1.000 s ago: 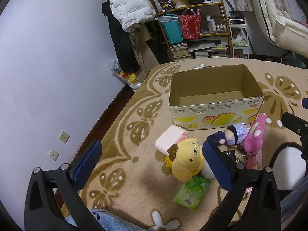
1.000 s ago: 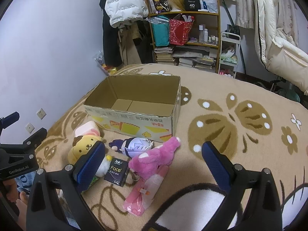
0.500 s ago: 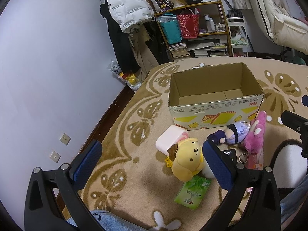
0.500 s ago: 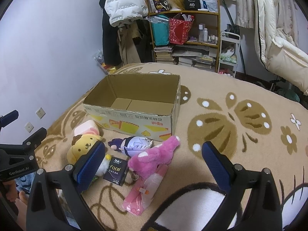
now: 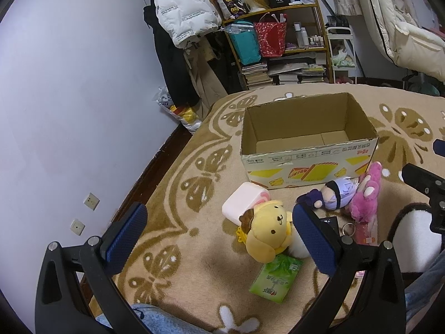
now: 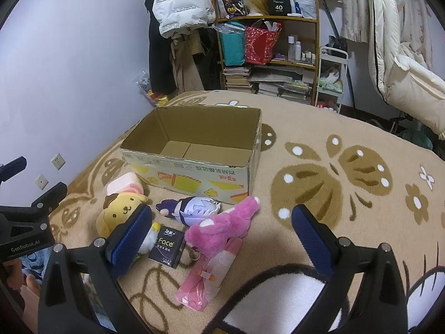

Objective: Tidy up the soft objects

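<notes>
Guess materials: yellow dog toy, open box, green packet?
Yellow dog plush: fuzzy fabric, apparently stuffed; matte nap, rounded shape. Cardboard box: corrugated board, raw brown inside, printed outside, ragged cut rim. Green tissue packet: likely thin plastic film; slight sheen and wrinkles.

A plain pale wall (image 5: 69, 89) fills the left side, with two socket plates (image 5: 91, 201) low down near a dark skirting. The floor carries a beige carpet (image 6: 347, 144) patterned with brown butterflies and white dots. At the far side stands a wooden shelf unit (image 6: 278, 55) stacked with books and bags, coats (image 5: 180, 11) hanging beside it. Cream bedding (image 6: 403, 78) hangs at far right.
</notes>
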